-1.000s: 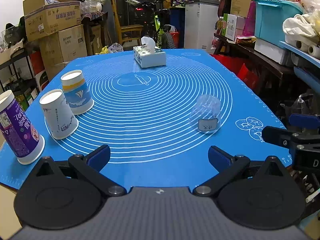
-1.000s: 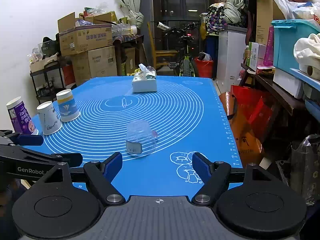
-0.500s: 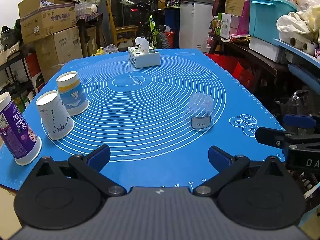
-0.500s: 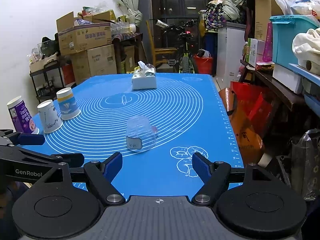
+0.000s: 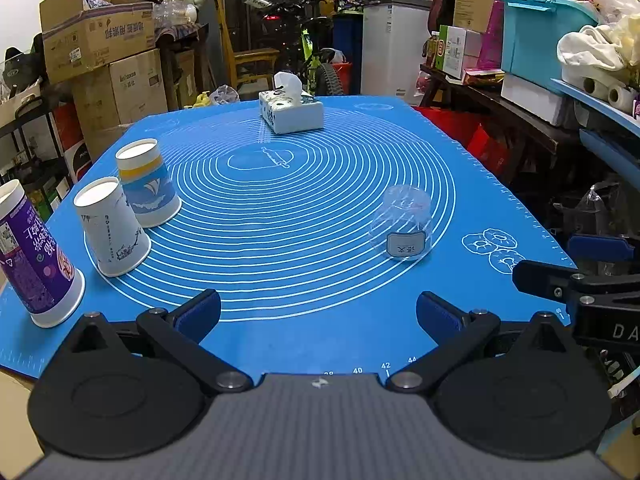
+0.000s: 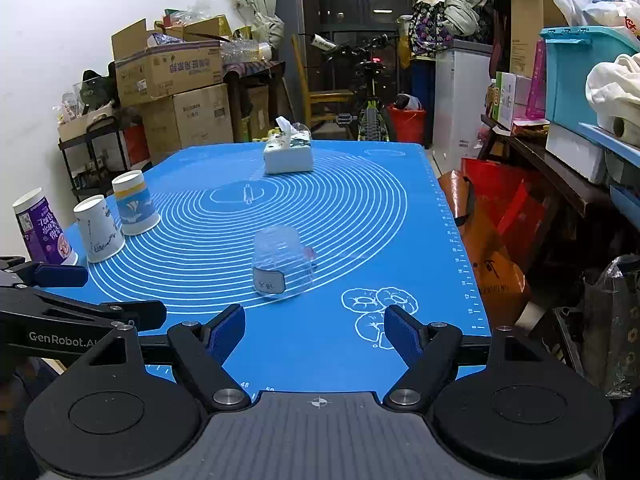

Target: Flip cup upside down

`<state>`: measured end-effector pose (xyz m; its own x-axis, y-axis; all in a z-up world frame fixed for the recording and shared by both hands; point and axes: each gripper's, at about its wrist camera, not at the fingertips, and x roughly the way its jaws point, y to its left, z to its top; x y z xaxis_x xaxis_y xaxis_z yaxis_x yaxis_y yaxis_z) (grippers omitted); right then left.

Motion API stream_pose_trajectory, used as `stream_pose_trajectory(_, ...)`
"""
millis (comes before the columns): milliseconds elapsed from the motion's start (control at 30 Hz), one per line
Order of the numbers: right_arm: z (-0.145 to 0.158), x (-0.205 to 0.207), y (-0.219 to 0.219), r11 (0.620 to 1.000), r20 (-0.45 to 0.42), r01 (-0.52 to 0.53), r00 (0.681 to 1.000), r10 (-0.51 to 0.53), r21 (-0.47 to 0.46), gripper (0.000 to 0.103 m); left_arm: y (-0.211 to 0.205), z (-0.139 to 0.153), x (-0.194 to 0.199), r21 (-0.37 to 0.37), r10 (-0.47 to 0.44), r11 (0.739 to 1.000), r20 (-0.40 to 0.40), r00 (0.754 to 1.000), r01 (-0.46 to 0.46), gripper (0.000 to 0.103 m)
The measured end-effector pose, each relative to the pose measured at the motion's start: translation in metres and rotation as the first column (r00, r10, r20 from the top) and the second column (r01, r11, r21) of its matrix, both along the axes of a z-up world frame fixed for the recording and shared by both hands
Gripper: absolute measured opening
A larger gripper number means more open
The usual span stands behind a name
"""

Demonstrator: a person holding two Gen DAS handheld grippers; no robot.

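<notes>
All four cups inverted on tabletop (image 5: 320, 208), clear cup (image 6: 282, 264) included; we judge task finished. Both fingers wide apart, empty: left gripper (image 5: 318, 312), right gripper (image 6: 316, 332).

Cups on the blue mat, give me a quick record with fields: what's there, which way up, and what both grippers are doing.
clear cup: mouth down on the mat, white label facing the cameras, nearest the right gripper
paper cups: three in a row at the mat's left edge, all mouth down: purple cup, white cup, blue-and-yellow cup
tissue box: far end of the mat
left gripper: open, holding nothing
right gripper: open, holding nothing, short of the clear cup
</notes>
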<state>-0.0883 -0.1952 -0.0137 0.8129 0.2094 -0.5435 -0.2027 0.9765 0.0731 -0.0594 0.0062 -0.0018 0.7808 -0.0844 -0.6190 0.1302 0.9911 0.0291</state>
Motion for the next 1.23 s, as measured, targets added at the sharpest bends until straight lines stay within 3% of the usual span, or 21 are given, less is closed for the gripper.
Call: stream_pose_trajectory(1233, -0.0034, -0.0009, 0.0012, 1.0, -0.013, -0.008, 1.0, 0.008, -0.001, 0.08, 0.0013, -0.0038, 0.0004, -0.016, -0.002, 1.0, -0.019, 1.0, 0.002, 0.103)
